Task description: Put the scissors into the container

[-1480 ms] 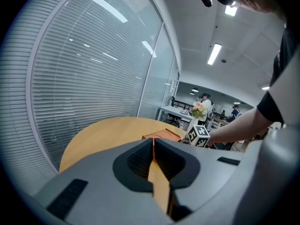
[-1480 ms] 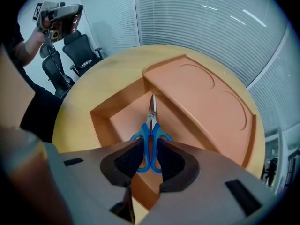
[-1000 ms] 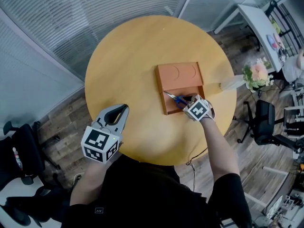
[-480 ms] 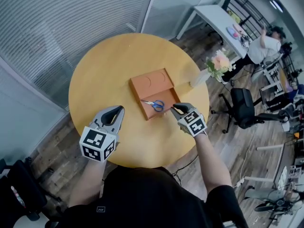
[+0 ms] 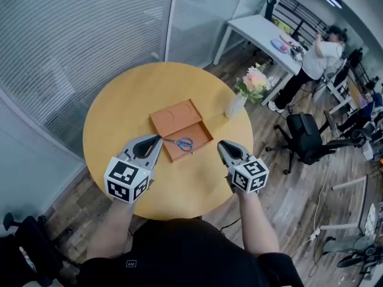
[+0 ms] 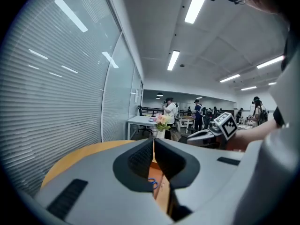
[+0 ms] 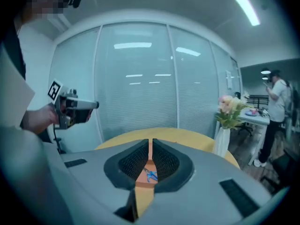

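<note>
Right gripper [image 5: 222, 146], which a second ago reaches into the container [image 5: 175, 116] with the scissors [image 5: 179, 142] at its tips, now sits drawn back toward the person, apart from the container's near right corner. Its jaws are closed on each other, with nothing between them in the right gripper view. Left gripper [image 5: 157, 139] hovers just beside the container's left edge, its jaws likewise pressed together and empty. Scissors lie flat in the container's lower rectangular compartment, free of both grippers; the placement appears complete. Blue looped handles point right, slim silver blades point left. Container is a shallow orange-brown tray, two round recesses in its far half, resting on the round yellow table [image 5: 119, 115].
</note>
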`<state>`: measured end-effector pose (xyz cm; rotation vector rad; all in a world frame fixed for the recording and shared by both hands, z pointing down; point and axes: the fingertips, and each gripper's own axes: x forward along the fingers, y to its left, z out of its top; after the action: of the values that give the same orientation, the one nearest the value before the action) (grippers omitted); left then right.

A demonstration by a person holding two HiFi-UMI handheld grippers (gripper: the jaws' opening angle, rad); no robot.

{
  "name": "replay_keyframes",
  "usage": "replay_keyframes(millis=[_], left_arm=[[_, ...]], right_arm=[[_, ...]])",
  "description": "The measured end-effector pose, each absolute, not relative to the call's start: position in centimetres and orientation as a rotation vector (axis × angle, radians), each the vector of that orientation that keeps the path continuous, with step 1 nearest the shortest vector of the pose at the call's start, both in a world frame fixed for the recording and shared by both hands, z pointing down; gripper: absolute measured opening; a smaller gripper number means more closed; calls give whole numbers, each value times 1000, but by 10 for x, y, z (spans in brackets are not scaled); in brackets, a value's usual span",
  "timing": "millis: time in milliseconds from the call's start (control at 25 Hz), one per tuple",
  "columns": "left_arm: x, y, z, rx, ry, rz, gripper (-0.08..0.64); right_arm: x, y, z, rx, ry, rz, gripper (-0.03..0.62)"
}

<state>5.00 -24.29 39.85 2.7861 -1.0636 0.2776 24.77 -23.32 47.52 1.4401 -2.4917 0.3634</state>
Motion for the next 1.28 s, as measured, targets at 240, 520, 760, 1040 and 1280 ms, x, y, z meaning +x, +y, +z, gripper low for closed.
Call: replay_keyframes(millis=[240,520,760,1040,1280], left_arm=[[77,-237,368,2820,-1133,258,20],[82,-245,344,2838,-1266,276,20],[94,-243,333,2864,-1272,237,21],[86,-250,345,2813,-1317,249,20],[76,-260,349,2800,-1339,246,20]], right_arm=[[293,-212,401,1642,-2637,199,38],[322,-196,327,1747,-2707,-106,35],[337,-201,306,1807,-2685,-196,35],[322,-200,310,1781,-2685,-197,35],[312,-202,314,1762,-2690,-182,34]])
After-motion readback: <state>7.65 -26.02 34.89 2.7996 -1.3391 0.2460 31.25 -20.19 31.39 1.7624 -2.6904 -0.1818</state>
